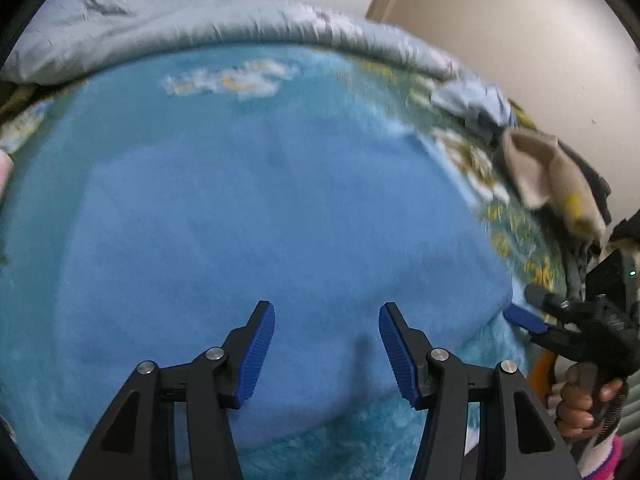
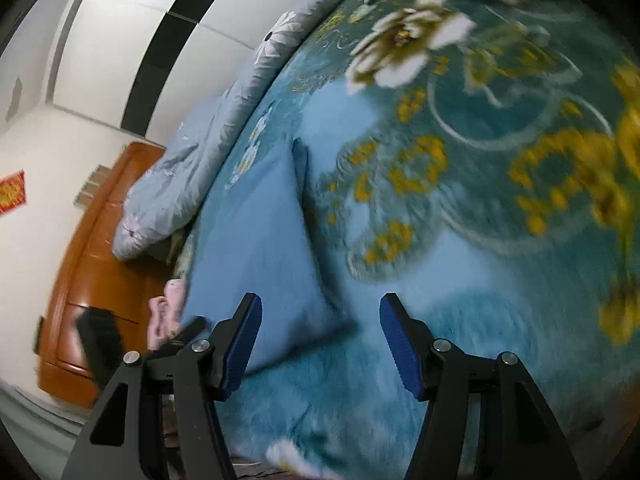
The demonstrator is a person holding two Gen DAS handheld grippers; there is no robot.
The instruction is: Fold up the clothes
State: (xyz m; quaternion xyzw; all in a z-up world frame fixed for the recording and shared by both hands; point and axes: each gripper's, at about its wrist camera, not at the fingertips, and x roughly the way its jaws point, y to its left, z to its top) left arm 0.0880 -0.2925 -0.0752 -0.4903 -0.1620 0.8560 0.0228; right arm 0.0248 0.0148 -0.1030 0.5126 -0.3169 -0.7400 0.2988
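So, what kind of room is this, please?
Most likely a bedroom: the blue garment lies on a bed with a floral blanket, a rolled grey quilt along its far edge, and a wooden cabinet beside it.

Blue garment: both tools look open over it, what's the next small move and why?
Probably reach the right tool to the garment's near corner and close on it for another fold. Both tools are open and empty, the left tool over the flat cloth, which lies on the floral blanket folded over but still broad.
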